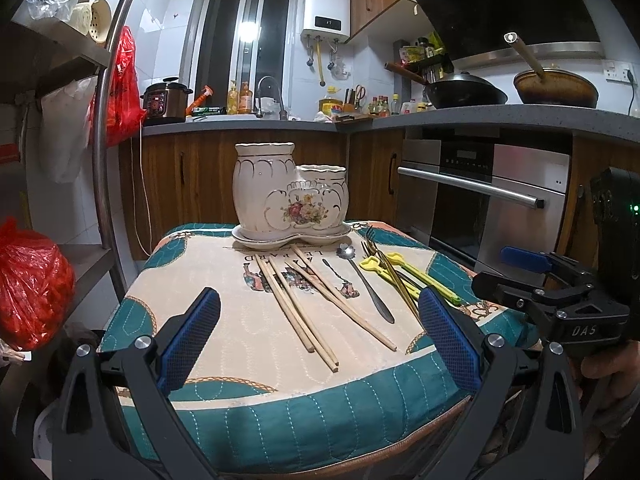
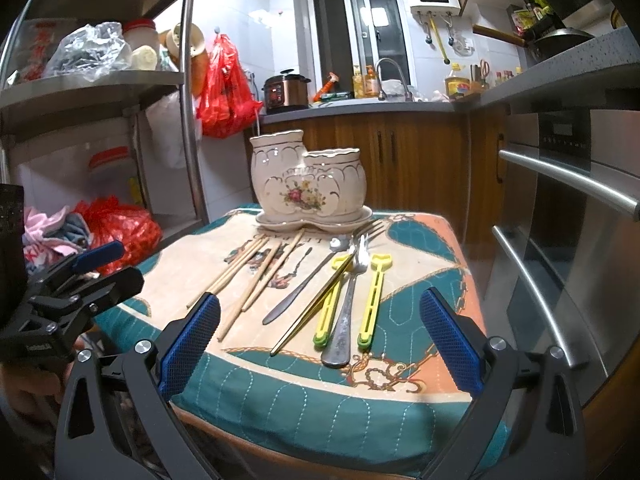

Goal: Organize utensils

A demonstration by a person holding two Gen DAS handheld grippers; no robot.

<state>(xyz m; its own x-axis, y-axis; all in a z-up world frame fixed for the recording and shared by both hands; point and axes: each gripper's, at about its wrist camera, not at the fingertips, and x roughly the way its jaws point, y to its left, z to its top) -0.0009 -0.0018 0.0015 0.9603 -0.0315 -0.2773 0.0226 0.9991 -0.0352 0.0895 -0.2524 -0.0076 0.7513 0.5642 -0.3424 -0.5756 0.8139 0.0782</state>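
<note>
- My left gripper (image 1: 318, 334) and right gripper (image 2: 320, 338) hover with jaws spread wide, holding nothing.
- Pale wooden chopsticks (image 1: 298, 298), a dark metal spoon (image 1: 366, 280) and forks lie on the teal quilted cloth (image 1: 304, 412), before the cream floral ceramic utensil holder (image 1: 290, 192).

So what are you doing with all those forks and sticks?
A person is holding a gripper in each hand and is about to tidy the utensils. Both the left gripper and the right gripper are open and hold nothing. The wooden chopsticks, a dark spoon, the forks and two yellow tools all lie loose on the cloth. The flowery ceramic holder stands at the back, and nothing sticks out of it.
</note>
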